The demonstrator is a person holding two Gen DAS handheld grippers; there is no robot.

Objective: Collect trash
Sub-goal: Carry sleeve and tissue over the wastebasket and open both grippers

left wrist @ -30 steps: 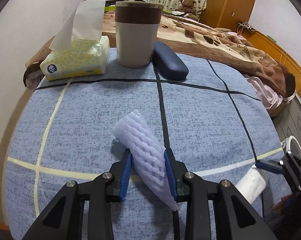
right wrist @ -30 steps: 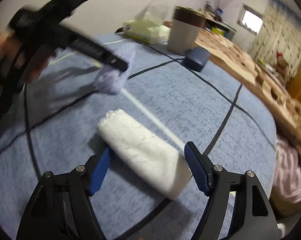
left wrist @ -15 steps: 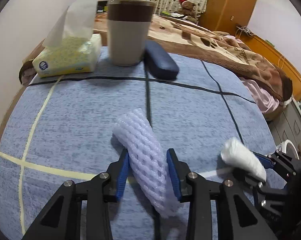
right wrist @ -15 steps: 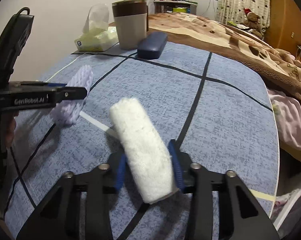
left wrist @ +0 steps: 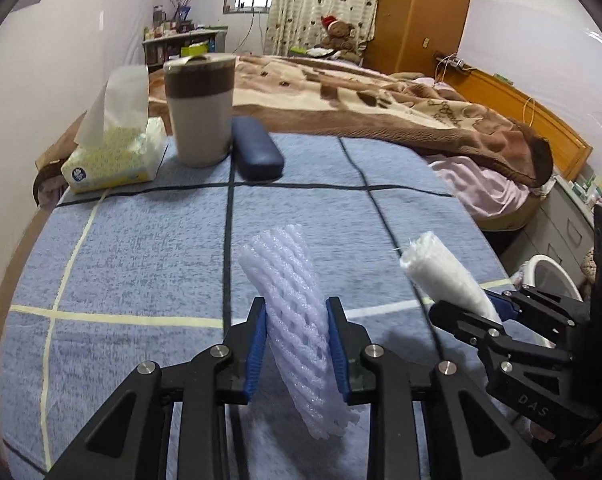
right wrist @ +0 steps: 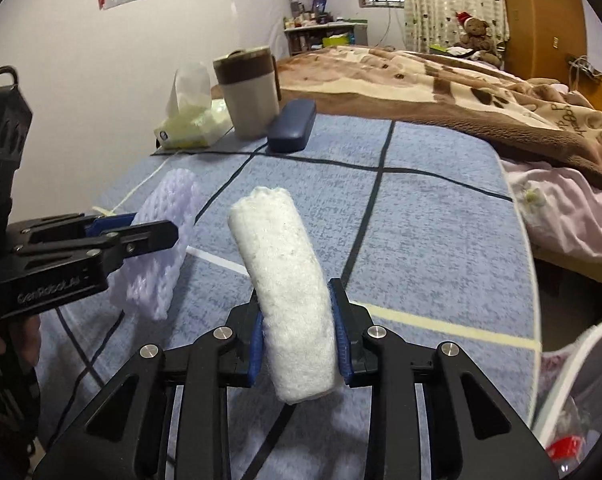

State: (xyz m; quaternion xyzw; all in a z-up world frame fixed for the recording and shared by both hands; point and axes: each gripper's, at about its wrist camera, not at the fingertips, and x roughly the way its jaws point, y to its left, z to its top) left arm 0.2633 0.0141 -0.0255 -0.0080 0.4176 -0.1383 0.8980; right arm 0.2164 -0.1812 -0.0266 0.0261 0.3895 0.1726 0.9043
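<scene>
A: Left wrist view first. Left gripper (left wrist: 296, 344) clamped tight on the lavender foam net sleeve (left wrist: 297, 320), held tilted above the blue checked cover (left wrist: 141, 248).
B: And at three o'clock?
A: Right gripper (left wrist: 475, 312) there, pinching a white rolled wad (left wrist: 445, 276); jaws just been closing, wad between them. At eleven o'clock a lidded cup (left wrist: 201, 112), contents hidden; tissue box (left wrist: 113, 156) beside it with a sheet sticking up; dark blue case (left wrist: 257, 154) touching the cup.
B: Right wrist view?
A: Pads (right wrist: 339, 334) pressed on both sides of the wad, lifted clear of the cover. Foam sleeve at nine o'clock. At five o'clock a white-rimmed bin (right wrist: 573, 364), something red inside, otherwise hard to tell.
</scene>
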